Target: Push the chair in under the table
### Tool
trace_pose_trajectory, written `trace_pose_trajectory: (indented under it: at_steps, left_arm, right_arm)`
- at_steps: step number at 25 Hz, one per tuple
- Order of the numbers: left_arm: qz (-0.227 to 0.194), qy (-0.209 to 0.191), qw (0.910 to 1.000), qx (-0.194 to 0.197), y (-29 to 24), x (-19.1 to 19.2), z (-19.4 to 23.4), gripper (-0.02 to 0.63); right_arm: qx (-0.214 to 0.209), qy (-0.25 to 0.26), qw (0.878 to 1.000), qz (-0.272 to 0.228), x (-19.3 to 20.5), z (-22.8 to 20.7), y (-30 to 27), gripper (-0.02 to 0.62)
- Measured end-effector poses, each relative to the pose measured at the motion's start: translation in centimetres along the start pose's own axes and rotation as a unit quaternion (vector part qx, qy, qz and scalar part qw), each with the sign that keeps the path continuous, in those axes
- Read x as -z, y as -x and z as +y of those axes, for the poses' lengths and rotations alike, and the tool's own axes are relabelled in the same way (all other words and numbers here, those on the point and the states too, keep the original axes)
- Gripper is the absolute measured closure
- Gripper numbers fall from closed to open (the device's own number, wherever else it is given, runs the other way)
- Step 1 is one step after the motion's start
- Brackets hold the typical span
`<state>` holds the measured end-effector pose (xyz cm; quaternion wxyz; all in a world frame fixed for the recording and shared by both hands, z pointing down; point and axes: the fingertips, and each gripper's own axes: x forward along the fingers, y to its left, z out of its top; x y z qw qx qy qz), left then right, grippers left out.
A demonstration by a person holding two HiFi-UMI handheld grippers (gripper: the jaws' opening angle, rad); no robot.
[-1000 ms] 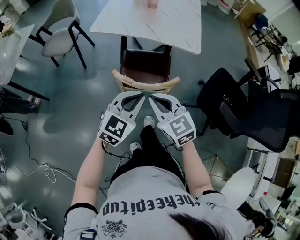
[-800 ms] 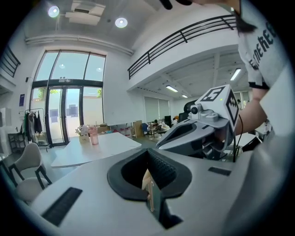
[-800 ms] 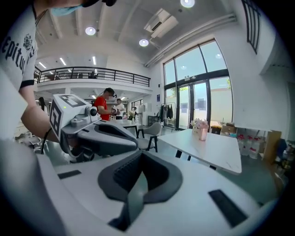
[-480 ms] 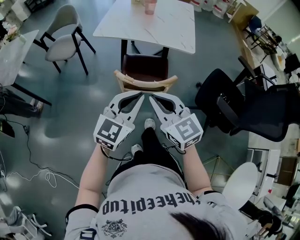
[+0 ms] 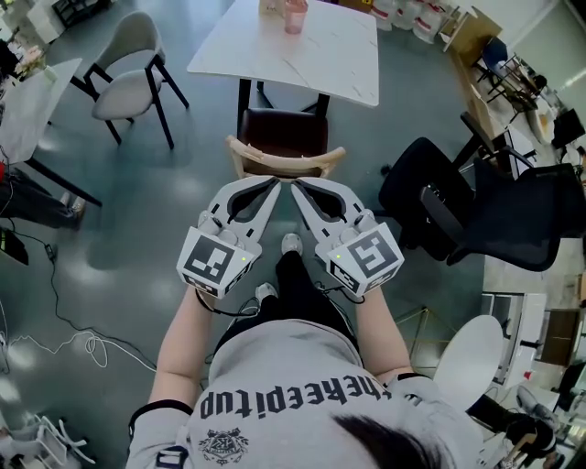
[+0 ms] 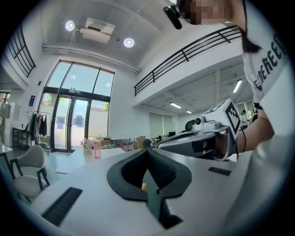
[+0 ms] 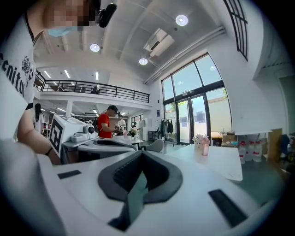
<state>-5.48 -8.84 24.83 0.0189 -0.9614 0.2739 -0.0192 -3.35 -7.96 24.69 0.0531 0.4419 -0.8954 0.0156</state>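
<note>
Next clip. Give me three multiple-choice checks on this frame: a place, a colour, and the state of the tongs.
1. Where does the pink cup stand?
A. on the floor
B. on the white table
C. on a chair seat

2. What colour is the seat of the wooden-backed chair?
A. dark brown
B. white
C. green

3. How are the left tongs and right tongs?
A. both wide open
B. one open, one shut
C. both shut, empty

1 B: the cup sits on the tabletop.
2 A: the seat shows dark brown.
3 C: each gripper view shows jaws together, nothing between.
</note>
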Motion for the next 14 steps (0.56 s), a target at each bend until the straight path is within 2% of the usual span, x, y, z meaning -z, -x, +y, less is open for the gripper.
trace_pose_trajectory:
  at_steps: [14]
  left_arm:
    - [-0.026,0.004,0.9997,0.005,0.8,-2.1,-1.5,0.591]
  right_arm:
    - [-0.005,0.004,1.0,-0.014,-1.5,1.1,1.3,0.584]
